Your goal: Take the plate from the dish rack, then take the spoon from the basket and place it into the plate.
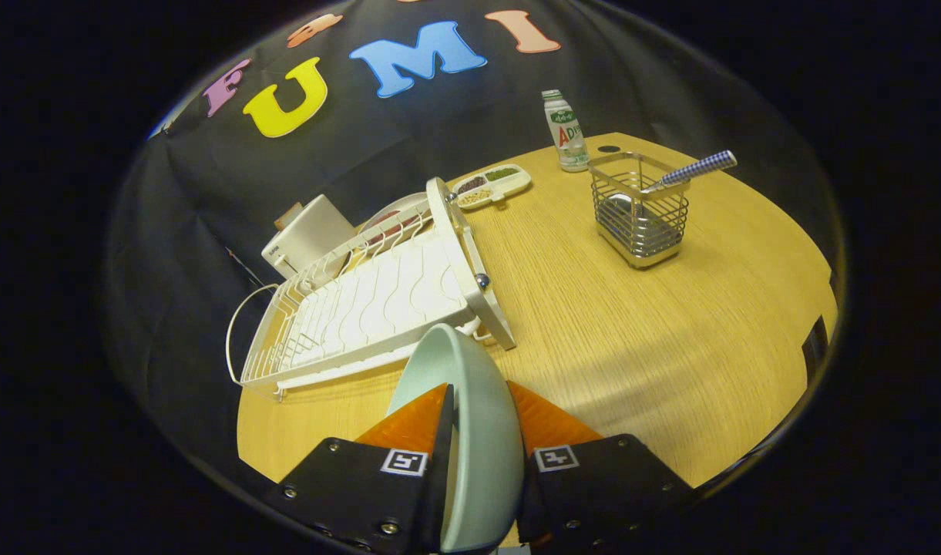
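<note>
A pale green plate (470, 401) stands on edge between my fingers, and my gripper (479, 416) is shut on it, held above the wooden table (632, 339). Just beyond the plate lies the white dish rack (370, 304), with another dish at its far end. Farther off to the right stands a wire basket (641, 210). A spoon (693, 169) with a checked blue handle leans out of the basket's top toward the right.
A small bottle (566, 131) stands behind the basket near the table's far edge. A white divided tray (492, 185) with grains lies beside the rack's far end. A white box-like appliance (310, 231) sits behind the rack.
</note>
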The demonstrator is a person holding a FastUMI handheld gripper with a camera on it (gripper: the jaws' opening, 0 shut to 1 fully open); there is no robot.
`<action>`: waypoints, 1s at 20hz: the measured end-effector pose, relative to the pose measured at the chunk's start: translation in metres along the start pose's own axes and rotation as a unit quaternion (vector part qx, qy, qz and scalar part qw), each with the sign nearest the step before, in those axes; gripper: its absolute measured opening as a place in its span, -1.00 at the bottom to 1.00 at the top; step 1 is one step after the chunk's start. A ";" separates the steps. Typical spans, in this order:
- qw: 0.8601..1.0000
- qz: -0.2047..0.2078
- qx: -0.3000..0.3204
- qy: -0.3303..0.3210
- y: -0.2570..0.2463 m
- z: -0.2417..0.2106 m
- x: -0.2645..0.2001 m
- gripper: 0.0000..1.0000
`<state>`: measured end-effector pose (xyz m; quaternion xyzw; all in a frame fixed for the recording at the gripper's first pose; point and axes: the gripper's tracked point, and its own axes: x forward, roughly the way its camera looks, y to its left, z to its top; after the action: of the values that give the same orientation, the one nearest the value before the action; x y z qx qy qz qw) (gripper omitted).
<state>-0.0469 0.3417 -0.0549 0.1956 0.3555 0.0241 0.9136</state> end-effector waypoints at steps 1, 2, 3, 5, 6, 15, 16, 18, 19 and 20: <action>1.000 -0.009 -0.008 0.003 -0.005 -0.002 0.001 -0.18; 1.000 -0.017 -0.015 0.001 -0.009 -0.001 -0.001 -0.01; 1.000 -0.023 -0.019 -0.003 -0.012 0.001 -0.002 0.45; 0.999 -0.029 -0.021 -0.010 -0.017 0.005 -0.002 0.93; 0.999 -0.031 -0.020 -0.014 -0.017 0.006 -0.002 0.96; 0.977 -0.153 0.007 -0.147 -0.077 0.098 -0.051 0.97; 0.972 -0.167 0.014 -0.162 -0.086 0.111 -0.054 0.97; 0.964 -0.191 0.035 -0.182 -0.105 0.132 -0.056 0.97; 0.960 -0.202 0.049 -0.187 -0.116 0.141 -0.056 0.97; 0.957 -0.208 0.066 -0.192 -0.124 0.147 -0.054 0.97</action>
<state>-0.0019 0.1676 0.0314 0.1778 0.2071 -0.2284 0.9345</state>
